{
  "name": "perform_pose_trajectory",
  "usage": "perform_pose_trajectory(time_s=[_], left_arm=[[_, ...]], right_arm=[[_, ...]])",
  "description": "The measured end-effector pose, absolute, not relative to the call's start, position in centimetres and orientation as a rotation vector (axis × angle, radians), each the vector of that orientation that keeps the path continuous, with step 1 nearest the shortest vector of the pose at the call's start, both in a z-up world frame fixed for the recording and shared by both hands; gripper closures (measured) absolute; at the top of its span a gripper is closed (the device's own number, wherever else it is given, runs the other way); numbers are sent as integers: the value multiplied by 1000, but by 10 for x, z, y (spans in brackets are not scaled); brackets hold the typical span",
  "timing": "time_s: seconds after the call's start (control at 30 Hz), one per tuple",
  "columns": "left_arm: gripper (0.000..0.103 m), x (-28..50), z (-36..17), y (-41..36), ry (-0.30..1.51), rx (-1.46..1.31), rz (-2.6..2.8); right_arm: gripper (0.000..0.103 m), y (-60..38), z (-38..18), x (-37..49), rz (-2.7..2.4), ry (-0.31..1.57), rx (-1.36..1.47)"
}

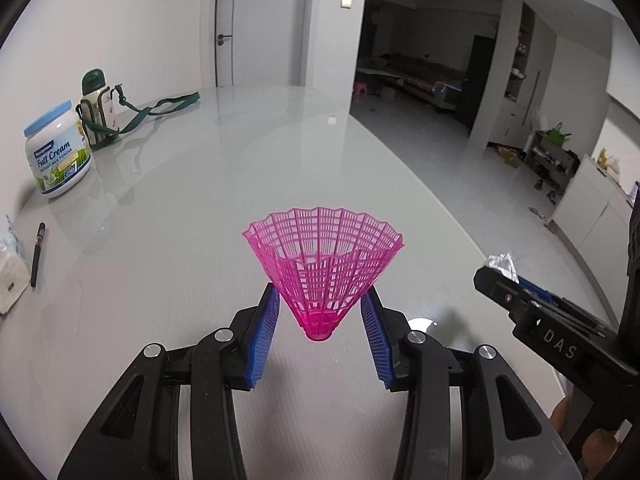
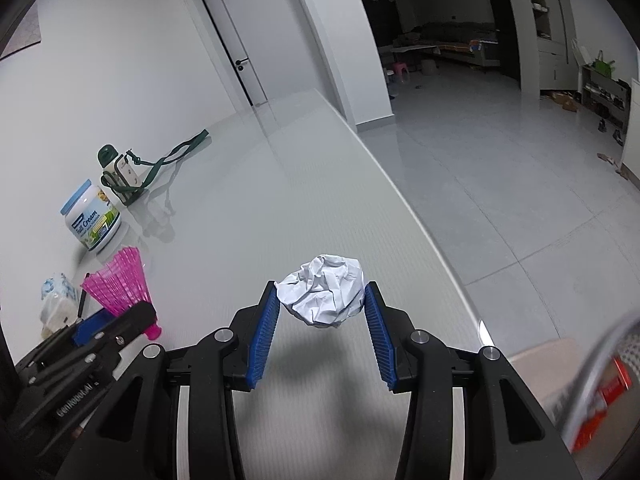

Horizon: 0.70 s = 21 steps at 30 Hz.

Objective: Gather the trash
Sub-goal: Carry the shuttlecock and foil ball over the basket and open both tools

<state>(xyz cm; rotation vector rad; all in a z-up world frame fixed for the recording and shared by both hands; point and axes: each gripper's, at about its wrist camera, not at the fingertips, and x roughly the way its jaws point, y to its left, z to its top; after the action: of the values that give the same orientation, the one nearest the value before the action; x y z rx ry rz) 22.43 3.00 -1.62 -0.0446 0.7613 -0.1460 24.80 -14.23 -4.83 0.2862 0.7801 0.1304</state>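
A pink plastic shuttlecock (image 1: 323, 268) hangs above the grey table (image 1: 192, 208), skirt up and cork end down, with my left gripper (image 1: 320, 296) shut on its lower skirt. A crumpled white paper ball (image 2: 323, 291) is pinched between the blue pads of my right gripper (image 2: 322, 298), also lifted off the table (image 2: 280, 184). In the left wrist view the right gripper (image 1: 504, 276) shows at the right edge with the paper ball (image 1: 501, 263) at its tip. In the right wrist view the left gripper (image 2: 120, 312) and the shuttlecock (image 2: 122, 282) sit at lower left.
A milk powder jar (image 1: 56, 150), a green-capped bottle (image 1: 96, 110) with a strap, a black pen (image 1: 37, 254) and a tissue pack (image 1: 10, 268) stand along the table's left side. The table's edge (image 2: 420, 220) runs on the right above a tiled floor. A pale bin (image 2: 540, 364) shows at lower right.
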Motion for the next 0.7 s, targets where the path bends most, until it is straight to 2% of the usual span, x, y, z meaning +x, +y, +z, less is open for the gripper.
perform_pose_trajectory(time_s=[0.27, 0.7], left_arm=[[61, 174, -7, -4, 747, -41, -238], [61, 115, -6, -135, 755, 21, -499]], right_arm=[[61, -191, -45, 171, 42, 760, 301], [61, -319, -55, 41, -229, 754, 302]])
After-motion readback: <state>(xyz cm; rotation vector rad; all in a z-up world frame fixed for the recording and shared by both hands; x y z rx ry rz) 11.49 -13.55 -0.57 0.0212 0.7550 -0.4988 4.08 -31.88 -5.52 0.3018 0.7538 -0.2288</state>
